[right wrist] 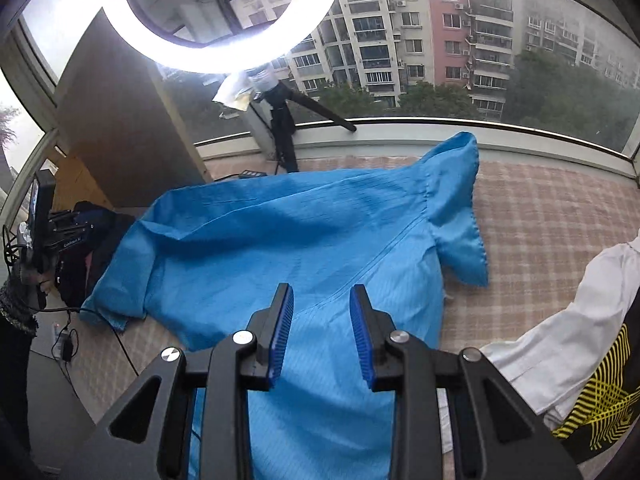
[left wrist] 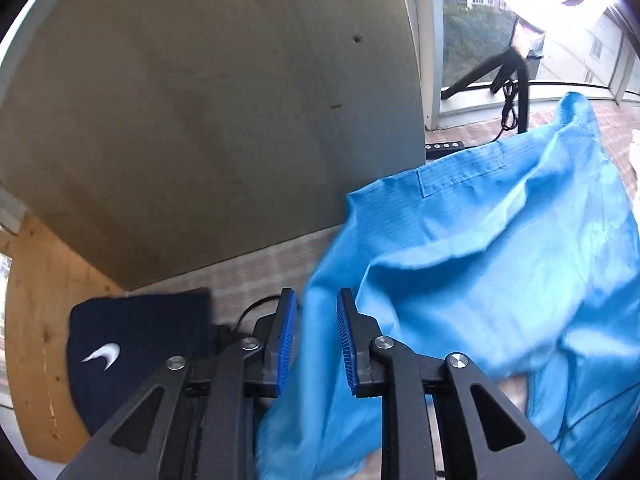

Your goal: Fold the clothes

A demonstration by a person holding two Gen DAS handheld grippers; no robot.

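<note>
Here, early in the fold: blue garment (right wrist: 280, 232) spread rumpled over the checked cloth (right wrist: 540, 208), ahead of and beneath both claws. Left gripper (left wrist: 316, 336) with jaws apart, loose fabric between but unclamped; right gripper (right wrist: 322, 332) likewise parted above the seam. Next, probably: closing on an edge, then lifting across. White sleeve (right wrist: 560, 332) off right.

I count one blue garment (right wrist: 280, 240) spread on one checked cloth (right wrist: 552, 216), one dark navy item with a white swoosh (left wrist: 132, 344), one white garment with a yellow-patterned black panel (right wrist: 568, 344), one ring light (right wrist: 224, 40) on one tripod (right wrist: 284, 136), and my two grippers, left (left wrist: 316, 340) and right (right wrist: 322, 336).
</note>
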